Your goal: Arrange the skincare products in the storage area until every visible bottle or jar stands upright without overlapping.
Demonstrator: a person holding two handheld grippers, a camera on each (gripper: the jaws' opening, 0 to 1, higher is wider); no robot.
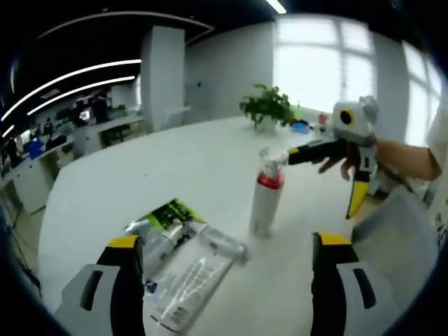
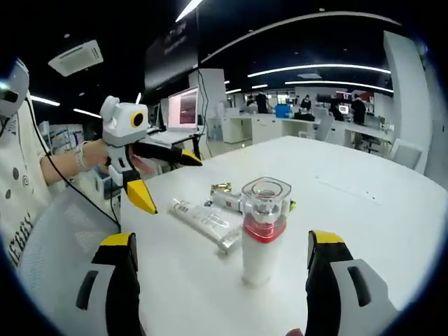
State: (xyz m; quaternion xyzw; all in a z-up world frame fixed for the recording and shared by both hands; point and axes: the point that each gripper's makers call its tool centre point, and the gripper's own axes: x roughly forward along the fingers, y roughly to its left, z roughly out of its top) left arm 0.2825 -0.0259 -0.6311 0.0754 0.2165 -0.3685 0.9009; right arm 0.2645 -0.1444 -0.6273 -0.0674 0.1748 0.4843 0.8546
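Both hand-held grippers [image 1: 227, 280] [image 2: 220, 280] wide open, empty, apart from bottle [image 2: 262, 234].

Free room and obstacles. A white bottle [image 2: 263, 234] with a clear cap stands upright on the white table [image 2: 364, 203], midway ahead of the right gripper [image 2: 221, 241], whose jaws are spread wide with bare tabletop on either side of the bottle. Beyond it lie a clear tube [image 2: 207, 220] and other small products, flat and close together, blocking a low approach from that side. In the left gripper view the tube [image 1: 192, 273] and a green-labelled packet [image 1: 168, 213] lie between the spread jaws of the left gripper [image 1: 225, 241]; the bottle [image 1: 266, 199] stands apart, just beyond them. A potted plant [image 1: 267, 106] sits near the far edge, well apart.
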